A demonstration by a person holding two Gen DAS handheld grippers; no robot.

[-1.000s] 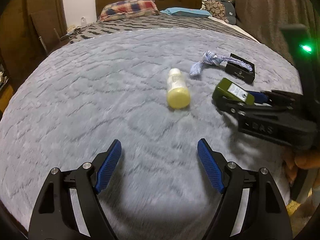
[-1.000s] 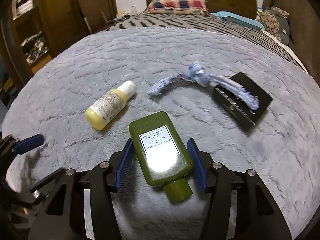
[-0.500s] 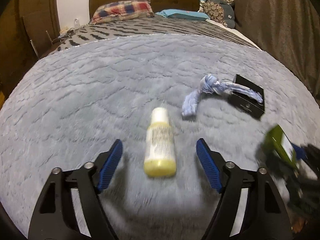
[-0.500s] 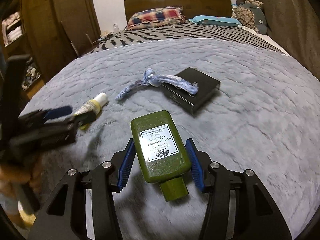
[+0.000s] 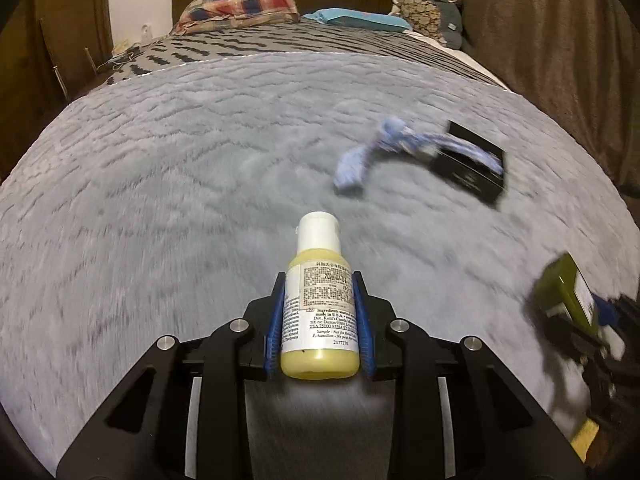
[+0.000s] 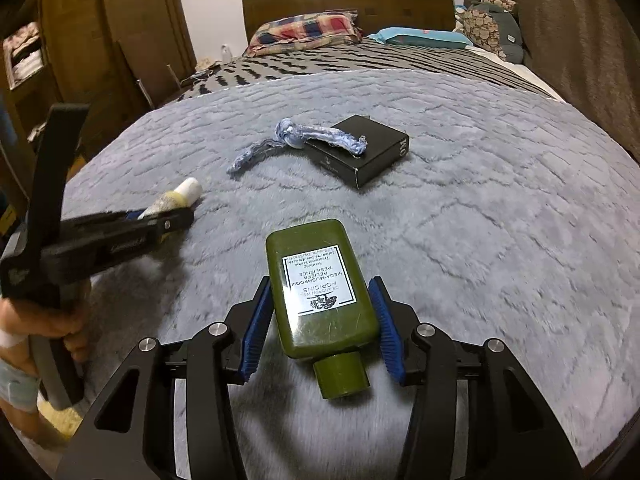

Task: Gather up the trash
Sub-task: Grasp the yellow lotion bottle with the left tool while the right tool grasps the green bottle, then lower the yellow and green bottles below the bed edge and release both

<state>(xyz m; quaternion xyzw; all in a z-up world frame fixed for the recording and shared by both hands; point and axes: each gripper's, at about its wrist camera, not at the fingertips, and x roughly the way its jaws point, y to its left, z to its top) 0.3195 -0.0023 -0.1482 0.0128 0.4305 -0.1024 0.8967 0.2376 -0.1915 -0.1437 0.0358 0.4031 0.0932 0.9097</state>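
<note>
A small yellow bottle (image 5: pixel 320 320) with a white cap lies on the grey fleece blanket (image 5: pixel 160 200), cap pointing away. My left gripper (image 5: pixel 319 280) is closing on it, and its blue pads press both sides of the bottle. My right gripper (image 6: pixel 320 282) is closing too and grips a dark green bottle (image 6: pixel 316 256), cap toward the camera, just above the blanket. The left wrist view shows the green bottle (image 5: pixel 568 292) blurred at the right edge. In the right wrist view the left gripper (image 6: pixel 168 220) and the yellow bottle (image 6: pixel 180 196) are at the left.
A blue-white knotted cloth (image 6: pixel 296 140) lies partly over a flat black box (image 6: pixel 368 152) farther up the bed. Pillows (image 6: pixel 304 30) and a wooden headboard (image 6: pixel 348 0) are at the far end. A wardrobe (image 6: pixel 80 40) stands left, a brown curtain (image 5: pixel 560 60) right.
My left gripper moved up to the yellow bottle and closed from wide open onto its sides. My right gripper carried the green bottle to the right, away from the left one.
</note>
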